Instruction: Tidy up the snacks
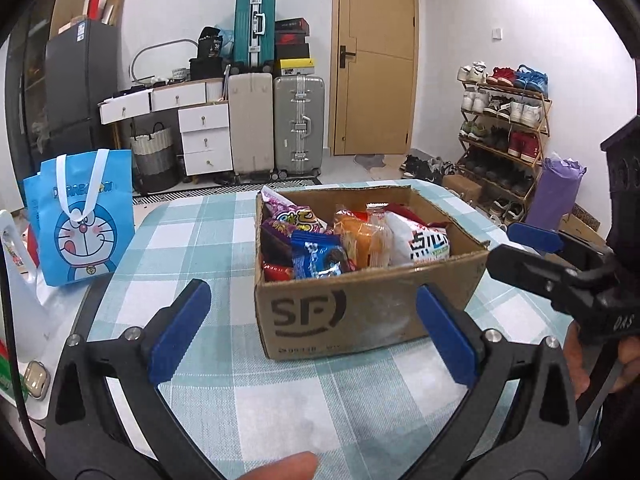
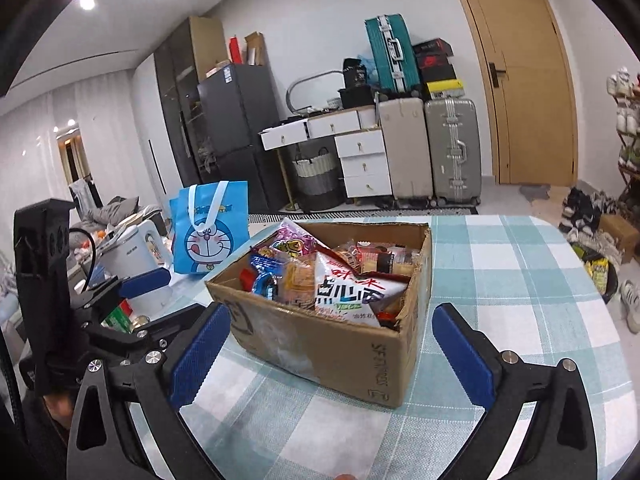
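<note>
An open cardboard box (image 1: 360, 312) (image 2: 320, 352) stands on the table with the checked cloth (image 1: 200, 240) (image 2: 500, 280). It is filled with several snack packets, among them a blue cookie packet (image 1: 318, 256), an orange packet (image 1: 360, 240) and a white bag (image 1: 420, 244) (image 2: 352, 292). My left gripper (image 1: 312, 288) is open in front of the box's near face, with nothing between its pads. My right gripper (image 2: 332, 312) is open too, facing a corner of the box and empty. Each gripper shows in the other's view: the right gripper (image 1: 504, 246) beside the box's right end, the left gripper (image 2: 168, 300) at the box's left.
A blue cartoon tote bag (image 1: 84, 220) (image 2: 208, 228) stands at the table's left edge, with a white kettle (image 2: 136, 256) beside it. Behind the table are suitcases (image 1: 298, 128), white drawers (image 1: 204, 136), a wooden door (image 1: 376, 60) and a shoe rack (image 1: 504, 120).
</note>
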Tool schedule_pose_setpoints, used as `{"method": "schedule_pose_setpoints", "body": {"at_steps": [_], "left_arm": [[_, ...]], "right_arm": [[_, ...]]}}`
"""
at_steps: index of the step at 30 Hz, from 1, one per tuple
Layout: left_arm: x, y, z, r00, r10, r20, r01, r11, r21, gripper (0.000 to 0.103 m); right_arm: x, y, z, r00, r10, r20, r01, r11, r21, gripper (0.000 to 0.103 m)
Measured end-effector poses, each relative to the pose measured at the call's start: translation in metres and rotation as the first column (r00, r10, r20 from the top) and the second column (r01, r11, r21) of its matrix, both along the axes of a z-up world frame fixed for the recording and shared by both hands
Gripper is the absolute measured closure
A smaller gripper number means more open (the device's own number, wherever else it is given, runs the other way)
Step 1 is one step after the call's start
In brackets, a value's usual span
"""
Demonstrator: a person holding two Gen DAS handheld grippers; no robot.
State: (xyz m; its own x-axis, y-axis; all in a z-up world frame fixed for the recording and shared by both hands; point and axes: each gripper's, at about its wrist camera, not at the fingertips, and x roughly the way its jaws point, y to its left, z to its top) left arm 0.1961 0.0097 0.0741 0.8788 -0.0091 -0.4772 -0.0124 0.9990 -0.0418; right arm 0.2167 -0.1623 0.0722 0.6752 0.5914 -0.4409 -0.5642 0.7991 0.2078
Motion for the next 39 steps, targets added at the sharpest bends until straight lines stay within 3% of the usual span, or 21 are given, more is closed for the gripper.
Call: {"method": "schedule_pose_setpoints", "body": {"at_steps": [7,20,39], "left_arm": [[-0.023,0.003,-0.018,0.999,0.026,0.022,-0.027,0.999,0.027,0.001],[-0.056,0.009,-0.04,0.997,0.06,0.05,-0.062,0.998,0.033,0.001],[-0.061,0.013,-0.04,0.996,0.07,0.063,-0.071,0.997,0.021,0.001]], "right_arm": [[-0.03,-0.001,-0.007,0.998,0.0,0.06,0.0,1.0,0.0,0.001],[-0.053,-0.013,-0.026,0.995,-0.029,0.09,0.028,0.999,0.016,0.001],[-0.064,-0.026,-0.028,0.987,-0.094,0.129,0.09,0.995,0.035,0.001]]}}
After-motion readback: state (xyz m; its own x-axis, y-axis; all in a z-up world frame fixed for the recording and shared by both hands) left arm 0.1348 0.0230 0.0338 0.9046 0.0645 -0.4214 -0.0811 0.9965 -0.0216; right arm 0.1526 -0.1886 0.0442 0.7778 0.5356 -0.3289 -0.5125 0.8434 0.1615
